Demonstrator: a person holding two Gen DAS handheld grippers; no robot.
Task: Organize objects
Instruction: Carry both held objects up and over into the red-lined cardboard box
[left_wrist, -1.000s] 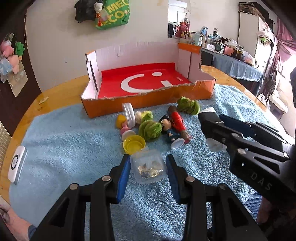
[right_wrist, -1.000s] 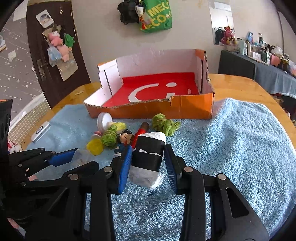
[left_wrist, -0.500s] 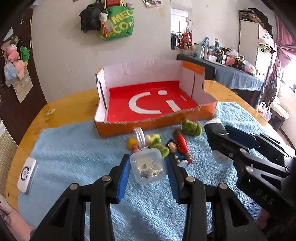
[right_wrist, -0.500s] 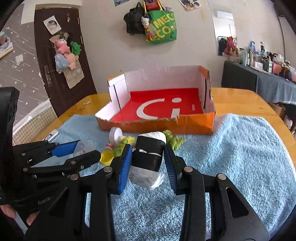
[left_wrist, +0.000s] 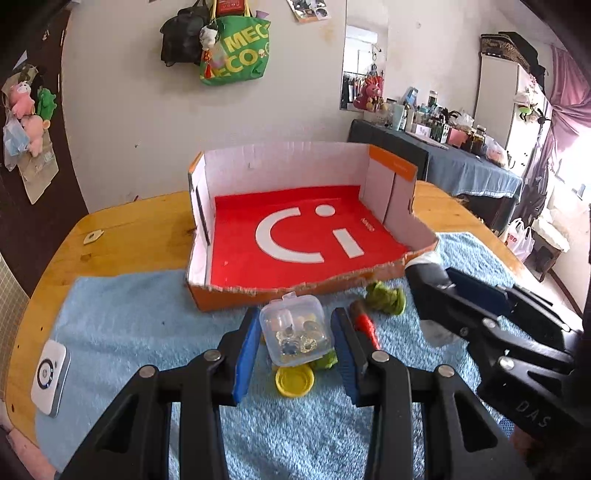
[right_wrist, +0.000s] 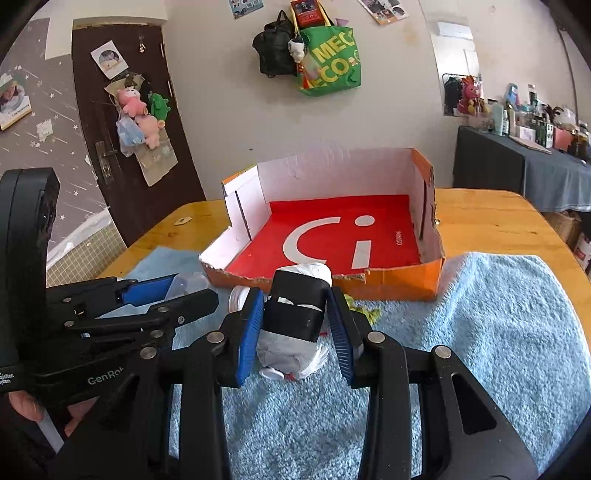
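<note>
Left fingers (left_wrist: 246, 341) clamping clear box (left_wrist: 294, 328), right fingers (right_wrist: 250, 330) clamping wrapped bundle (right_wrist: 295, 317)

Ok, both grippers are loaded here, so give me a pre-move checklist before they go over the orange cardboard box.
1. Left gripper grips the small clear plastic case of trinkets: ok, both blue pads are against its sides.
2. Right gripper grips the white bundle wrapped in black tape: ok, clamped at the taped middle.
3. Red floor of the open orange cardboard box is free for drop-off: ok, nothing lies on it.
4. Both loads are above the box's torn front wall: cannot tell.
5. The grippers are apart from each other: ok, a gap shows in both views.
6. Toys on the blue towel are out of the way: cannot tell, some sit under the case.
</note>
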